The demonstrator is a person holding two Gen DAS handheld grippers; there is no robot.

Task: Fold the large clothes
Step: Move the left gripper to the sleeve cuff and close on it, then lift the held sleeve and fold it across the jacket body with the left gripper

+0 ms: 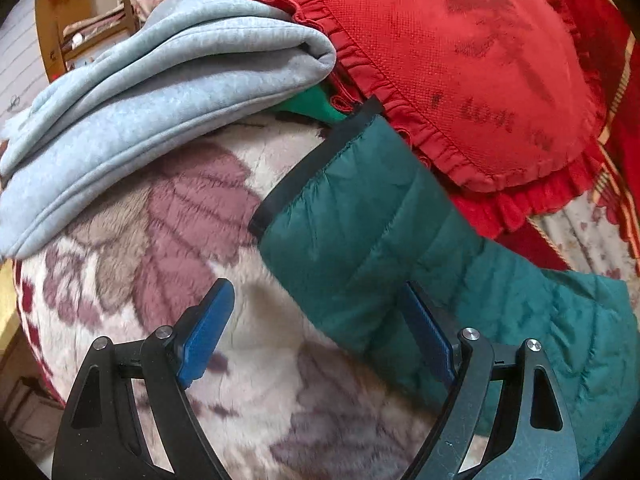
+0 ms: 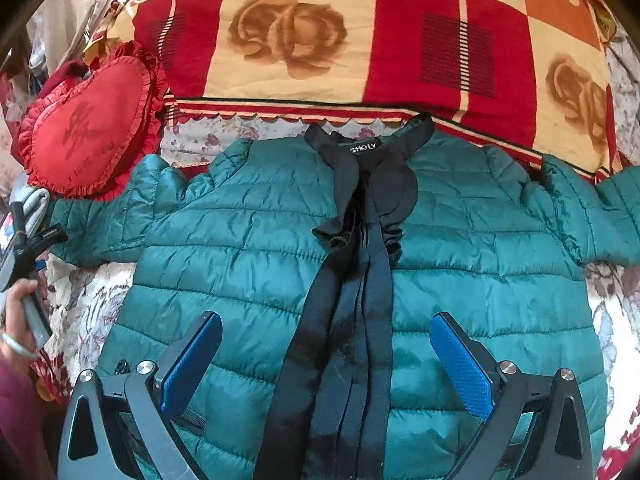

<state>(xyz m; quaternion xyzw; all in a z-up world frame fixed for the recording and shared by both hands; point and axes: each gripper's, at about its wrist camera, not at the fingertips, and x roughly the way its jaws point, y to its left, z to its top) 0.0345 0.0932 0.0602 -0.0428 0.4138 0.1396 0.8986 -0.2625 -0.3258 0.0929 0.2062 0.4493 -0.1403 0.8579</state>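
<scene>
Left gripper open-jawed beside sleeve, cuff just ahead-right, sleeve axis running out leftward from jacket spread flat on bed. Right gripper open-jawed over jacket middle, gripping nothing. Nearer the sleeve: left, likely first fold inward.

Both hand-held grippers, left gripper and right gripper, pair black skeletal arms with silver pivot screws and blue ribbed pads. The person's left hand wears a pale bangle above a maroon sleeve.
</scene>
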